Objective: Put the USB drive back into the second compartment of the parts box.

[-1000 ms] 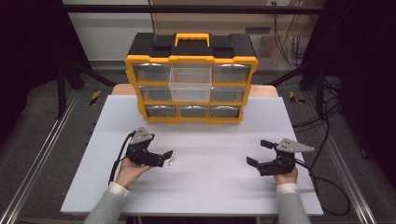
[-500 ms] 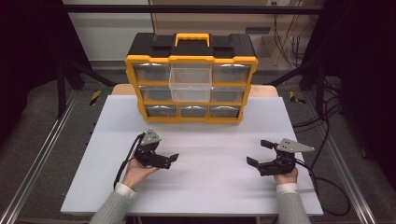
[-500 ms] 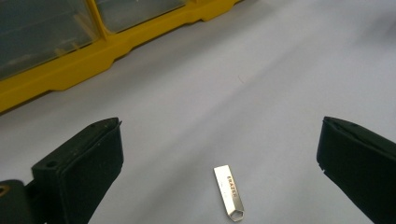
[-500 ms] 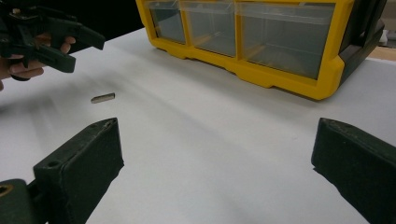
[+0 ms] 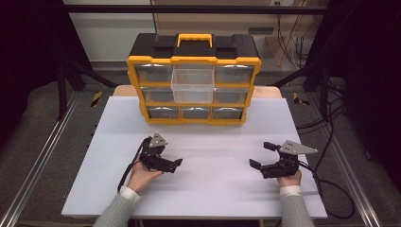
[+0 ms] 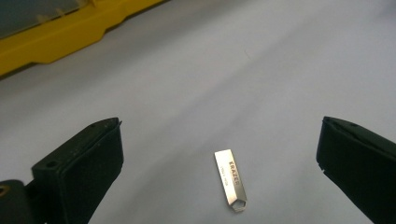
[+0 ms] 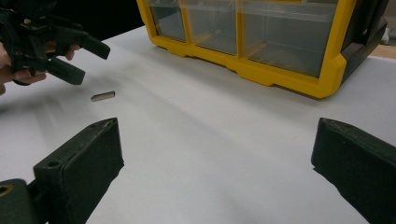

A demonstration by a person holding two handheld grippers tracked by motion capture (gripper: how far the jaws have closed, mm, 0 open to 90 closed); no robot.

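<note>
Our left gripper (image 5: 177,164) has slid back twd us.
Both grippers gape wide, w/ a USB stick (image 6: 230,179) flat betw. left jaws; right gripper (image 5: 262,155) holds nothing.

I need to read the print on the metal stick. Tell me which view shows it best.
The left gripper view: the metal stick lies flat on the table, close between the open left tongs, print visible. The right gripper view shows it small and far. In the high view it is too small to tell.

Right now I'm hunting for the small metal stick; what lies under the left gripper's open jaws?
The metal stick lies flat on the white table, between the left gripper jaws, untouched. Its underside is hidden.
</note>
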